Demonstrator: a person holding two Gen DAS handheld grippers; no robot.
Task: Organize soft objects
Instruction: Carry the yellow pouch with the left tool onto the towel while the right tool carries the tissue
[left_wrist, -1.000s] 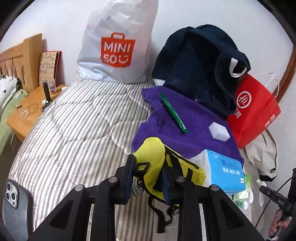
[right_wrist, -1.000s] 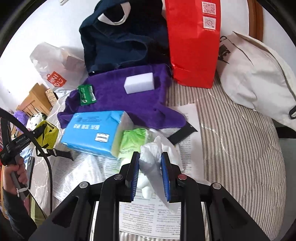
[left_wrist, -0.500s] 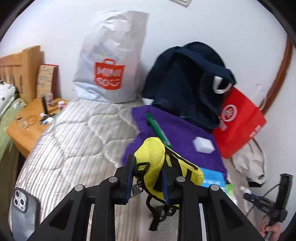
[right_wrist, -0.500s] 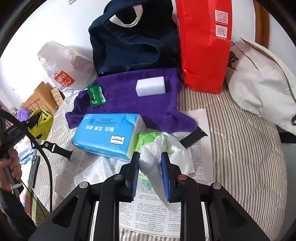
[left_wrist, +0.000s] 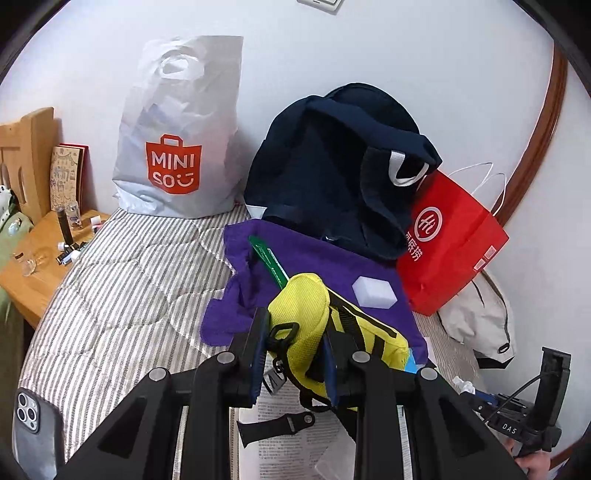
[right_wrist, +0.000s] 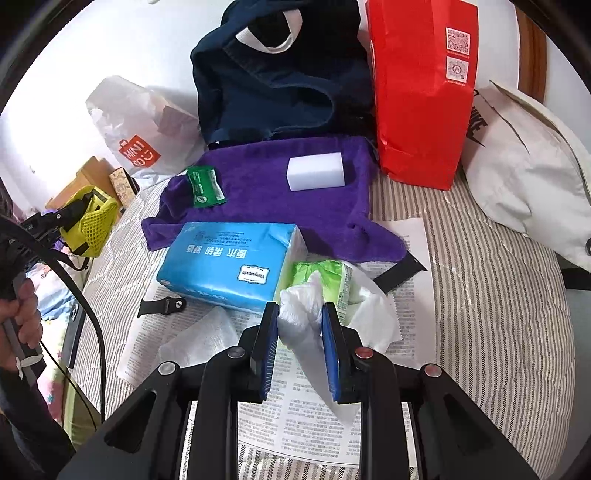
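My left gripper (left_wrist: 295, 325) is shut on a yellow mesh bag (left_wrist: 306, 314) with black straps and holds it above the striped bed (left_wrist: 129, 288). The bag also shows far left in the right wrist view (right_wrist: 92, 221). My right gripper (right_wrist: 299, 314) is shut on a crumpled white tissue (right_wrist: 301, 306), lifted above a green wipes pack (right_wrist: 321, 273) next to a blue tissue pack (right_wrist: 232, 262). A purple towel (right_wrist: 266, 195) carries a white sponge (right_wrist: 316, 171) and a green sachet (right_wrist: 205, 186).
A navy bag (left_wrist: 332, 173), a red paper bag (left_wrist: 447, 243), a white MINISO bag (left_wrist: 177, 140) and a cream bag (right_wrist: 524, 173) line the wall. Printed paper sheets (right_wrist: 306, 417) lie on the bed. A phone (left_wrist: 33, 432) lies near left. A wooden nightstand (left_wrist: 33, 266) stands left.
My left gripper has lifted the yellow bag up and back from the bed. My right gripper has raised the white tissue a little off the wipes pack.
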